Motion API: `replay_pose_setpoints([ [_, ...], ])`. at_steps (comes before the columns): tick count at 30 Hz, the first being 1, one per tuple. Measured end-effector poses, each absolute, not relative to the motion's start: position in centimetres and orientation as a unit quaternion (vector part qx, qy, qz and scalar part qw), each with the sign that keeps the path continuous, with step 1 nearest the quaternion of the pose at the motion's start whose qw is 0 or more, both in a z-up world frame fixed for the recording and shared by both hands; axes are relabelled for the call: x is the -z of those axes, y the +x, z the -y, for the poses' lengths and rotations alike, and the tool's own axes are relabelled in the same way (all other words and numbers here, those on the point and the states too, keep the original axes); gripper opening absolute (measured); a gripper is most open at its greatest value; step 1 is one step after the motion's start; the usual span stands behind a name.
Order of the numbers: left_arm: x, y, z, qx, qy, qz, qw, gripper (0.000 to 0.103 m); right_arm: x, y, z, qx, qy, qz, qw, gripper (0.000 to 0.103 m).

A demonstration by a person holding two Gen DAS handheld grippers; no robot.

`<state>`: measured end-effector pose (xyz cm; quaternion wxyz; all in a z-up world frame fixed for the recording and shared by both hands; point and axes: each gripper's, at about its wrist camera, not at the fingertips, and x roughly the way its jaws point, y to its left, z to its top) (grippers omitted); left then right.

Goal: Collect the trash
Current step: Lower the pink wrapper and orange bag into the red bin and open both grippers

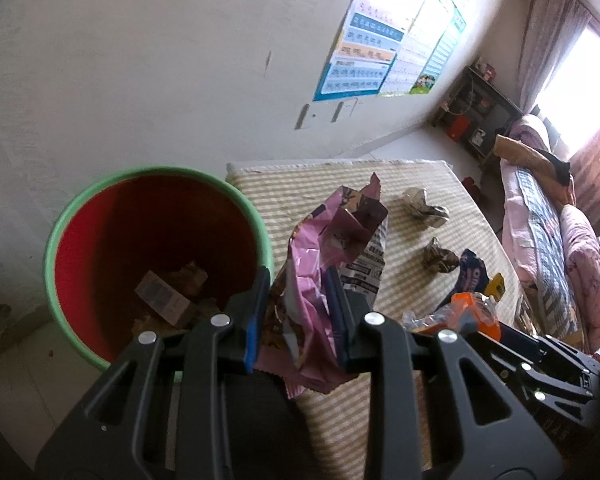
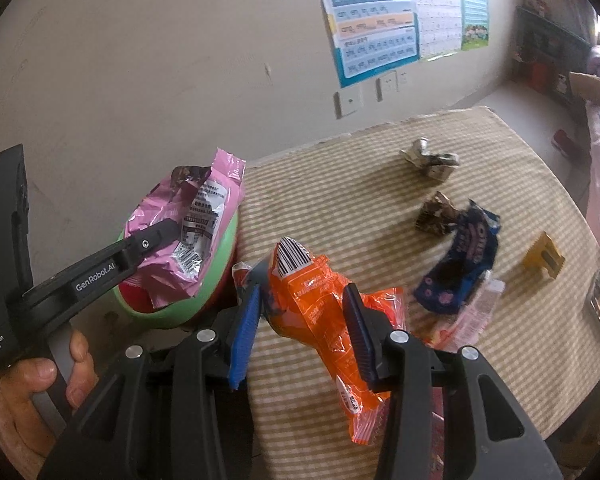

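Trash is mid-transfer: the left gripper (image 1: 296, 316) is clamped on a crumpled pink wrapper (image 1: 324, 248) just right of the green-rimmed bin (image 1: 56, 240), at the near left corner of the striped mat (image 2: 340, 184). The right gripper (image 2: 300, 332) is clamped on an orange wrapper (image 2: 312, 308) over the mat. Judged best: carry the pink wrapper fully over the bin's mouth before letting go, since it is light and may catch the rim. A blue wrapper (image 2: 460, 264) and crumpled scraps (image 2: 432, 160) wait farther right.
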<state>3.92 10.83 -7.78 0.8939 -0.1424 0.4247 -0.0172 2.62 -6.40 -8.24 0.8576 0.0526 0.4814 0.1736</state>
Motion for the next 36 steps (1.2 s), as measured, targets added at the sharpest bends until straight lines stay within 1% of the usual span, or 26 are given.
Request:
replay_pose_setpoints([
  [8, 8.1, 3.7, -14.5, -0.023, -0.153, -0.418, 0.895, 0.028, 8.1, 4.1, 3.3, -0.199, 0.045, -0.483, 0.851, 0.042],
  [23, 10.4, 1.8, -21.3, -0.083, -0.183, -0.43, 0.88, 0.028, 9.4, 5.4, -3.4, -0.244, 0.006, -0.5, 0.831, 0.042],
  [36, 11.4, 1.4, -23.2, -0.101, -0.194, -0.435, 0.873, 0.028, 9.5, 8.4, -8.3, -0.271, -0.009, -0.501, 0.822, 0.043],
])
